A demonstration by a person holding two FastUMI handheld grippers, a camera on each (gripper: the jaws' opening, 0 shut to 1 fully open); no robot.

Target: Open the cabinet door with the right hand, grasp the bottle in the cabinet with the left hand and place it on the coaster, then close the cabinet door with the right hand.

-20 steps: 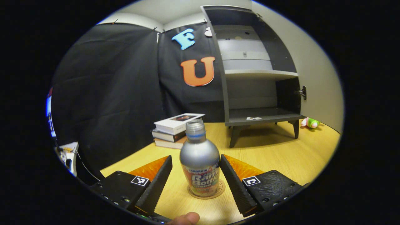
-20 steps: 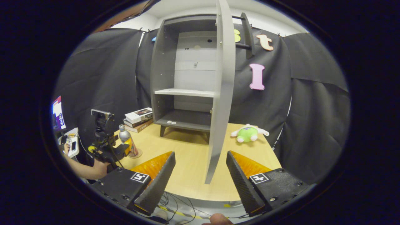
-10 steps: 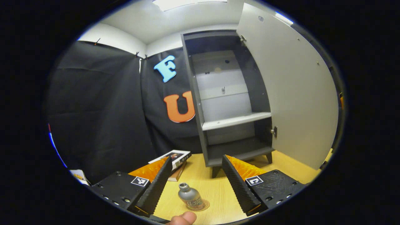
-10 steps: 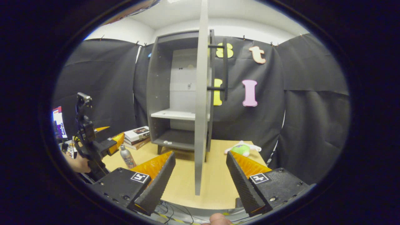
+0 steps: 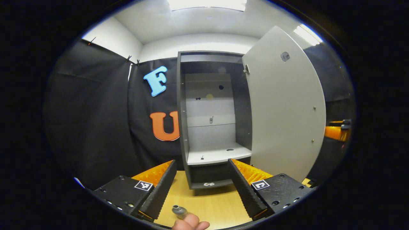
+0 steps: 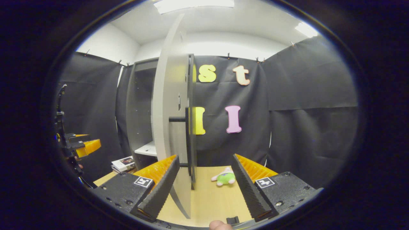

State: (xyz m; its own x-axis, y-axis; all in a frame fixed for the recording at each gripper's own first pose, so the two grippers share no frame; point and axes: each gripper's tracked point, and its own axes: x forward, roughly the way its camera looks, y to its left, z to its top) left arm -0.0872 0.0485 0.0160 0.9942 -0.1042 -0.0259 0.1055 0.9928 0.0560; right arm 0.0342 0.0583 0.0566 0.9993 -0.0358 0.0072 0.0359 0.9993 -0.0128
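Bottle (image 5: 177,210) low between my left hand-held gripper (image 5: 202,187) fingers, on tabletop (image 5: 211,204), jaws wide, empty. Right hand-held gripper (image 6: 204,183) also agape, empty, door handle (image 6: 188,137) just ahead. Risk: pushing cabinet door (image 6: 171,127) carelessly (edge-on here) could slam it, rock cabinet (image 5: 211,121)

No readable text, label or number anywhere.

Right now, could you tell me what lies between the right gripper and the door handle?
Nothing: in the right gripper view the open right gripper faces the handle across bare air.
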